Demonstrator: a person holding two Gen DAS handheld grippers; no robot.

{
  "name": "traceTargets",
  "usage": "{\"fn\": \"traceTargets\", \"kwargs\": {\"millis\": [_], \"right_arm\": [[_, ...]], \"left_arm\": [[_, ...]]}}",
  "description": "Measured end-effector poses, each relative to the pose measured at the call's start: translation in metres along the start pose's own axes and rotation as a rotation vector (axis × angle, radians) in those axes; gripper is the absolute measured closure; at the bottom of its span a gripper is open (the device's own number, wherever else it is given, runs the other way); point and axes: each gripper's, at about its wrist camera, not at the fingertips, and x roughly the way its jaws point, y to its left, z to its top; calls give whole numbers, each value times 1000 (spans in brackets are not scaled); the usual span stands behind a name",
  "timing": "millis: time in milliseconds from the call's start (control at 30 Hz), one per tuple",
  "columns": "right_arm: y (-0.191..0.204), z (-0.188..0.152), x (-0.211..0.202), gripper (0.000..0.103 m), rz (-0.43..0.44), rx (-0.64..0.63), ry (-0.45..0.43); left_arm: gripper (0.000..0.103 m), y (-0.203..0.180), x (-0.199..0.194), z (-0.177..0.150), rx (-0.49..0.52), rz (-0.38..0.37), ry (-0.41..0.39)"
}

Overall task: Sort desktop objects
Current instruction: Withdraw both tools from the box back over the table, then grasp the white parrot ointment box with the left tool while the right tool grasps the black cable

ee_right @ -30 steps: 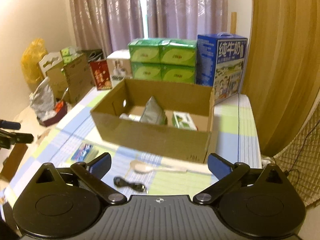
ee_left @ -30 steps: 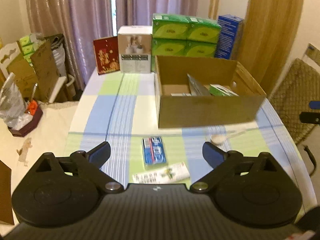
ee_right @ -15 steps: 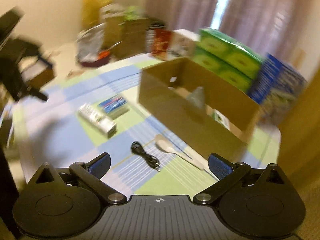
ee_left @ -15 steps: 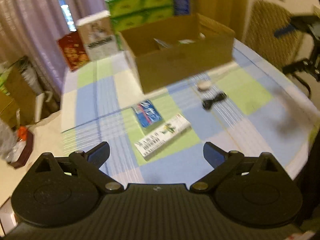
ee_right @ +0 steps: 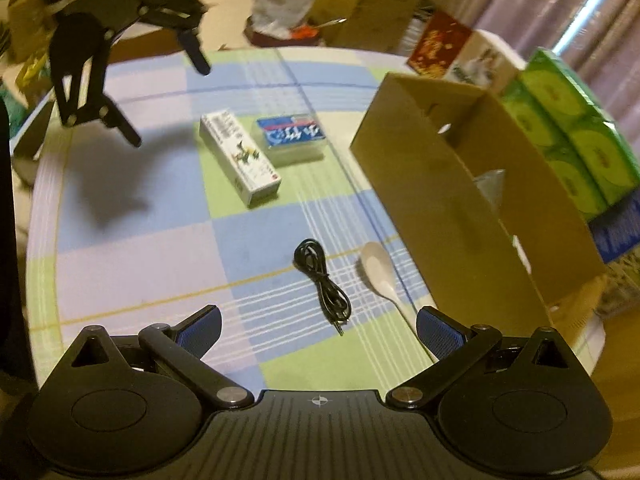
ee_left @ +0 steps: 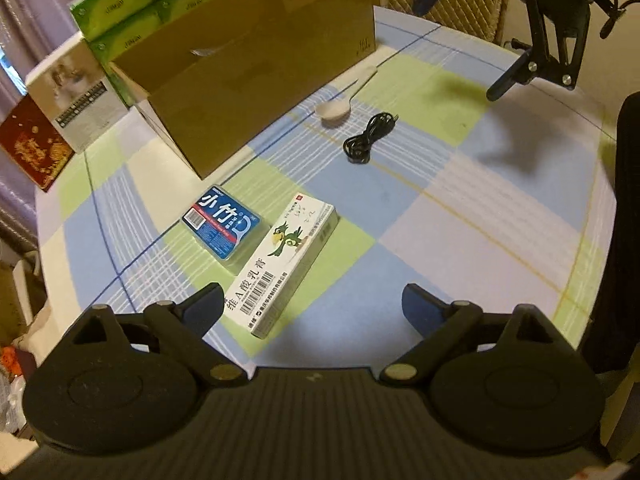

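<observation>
1. Above the near edge of the surface point(ee_left: 500, 184), the left hand-held gripper point(ee_left: 312, 304) hangs with its jaws wide and narrowing a little; nothing is pressed between them, though the near end of the white medicine box point(ee_left: 284, 264) lies on the cloth just under the left finger.
2. Above the same edge further along, the right hand-held gripper point(ee_right: 318, 326) is released, jaws spread, grasping nothing; the plug end of the black cable point(ee_right: 322, 280) and the handle of the white spoon point(ee_right: 380, 272) lie on the checked cloth below the gap.
3. The white medicine box, printed with a green bird and a barcode, lies flat toward the middle of the surface, with the blue packet point(ee_left: 222, 222) just beside it on the side toward the cardboard box point(ee_left: 256, 76).
4. The coiled black cable and the white spoon lie side by side, near each other but apart, just in front of the cardboard box's long wall.
5. The open cardboard box stands toward the far edge of the surface; a silver pouch point(ee_right: 490, 188) shows inside it in the right wrist view.
6. Behind the cardboard box, at the far edge, green cartons point(ee_right: 576, 136) are stacked, with a white carton point(ee_left: 76, 96) and a red card point(ee_left: 34, 148) beside them.
7. Each hand-held gripper appears in the other's view, raised above the surface and throwing a shadow on the cloth.
</observation>
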Motion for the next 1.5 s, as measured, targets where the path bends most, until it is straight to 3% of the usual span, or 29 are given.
{"fn": "traceTargets", "kwargs": {"millis": [233, 367, 533, 600, 733, 833, 900, 1033, 1133, 1267, 1500], "right_arm": [[-12, 2, 40, 2, 46, -3, 55], [-20, 2, 63, 2, 74, 7, 89], [-30, 6, 86, 2, 108, 15, 108], [-31, 9, 93, 3, 113, 18, 111], [-36, 14, 106, 7, 142, 49, 109], [-39, 15, 115, 10, 163, 71, 116], [-41, 16, 121, 15, 171, 81, 121], [-44, 17, 127, 24, 206, 113, 124], [-46, 17, 127, 43, 246, 167, 116], [-40, 16, 118, 82, 247, 222, 108], [-20, 2, 102, 84, 215, 371, 109]], "left_arm": [[13, 26, 34, -3, 15, -30, 15], [22, 40, 52, 0, 13, -56, 39], [26, 47, 67, 1, 25, -99, 59], [35, 50, 70, 2, 23, -106, 57], [39, 51, 70, 2, 1, -123, 31], [52, 50, 72, 3, -8, -135, 16], [58, 48, 73, 3, -17, -145, 7], [59, 40, 78, 4, -22, -138, 7], [59, 34, 80, 6, -41, -154, 5], [62, 23, 81, 7, -74, -146, 20], [70, 9, 78, 7, -195, -89, 47]]}}
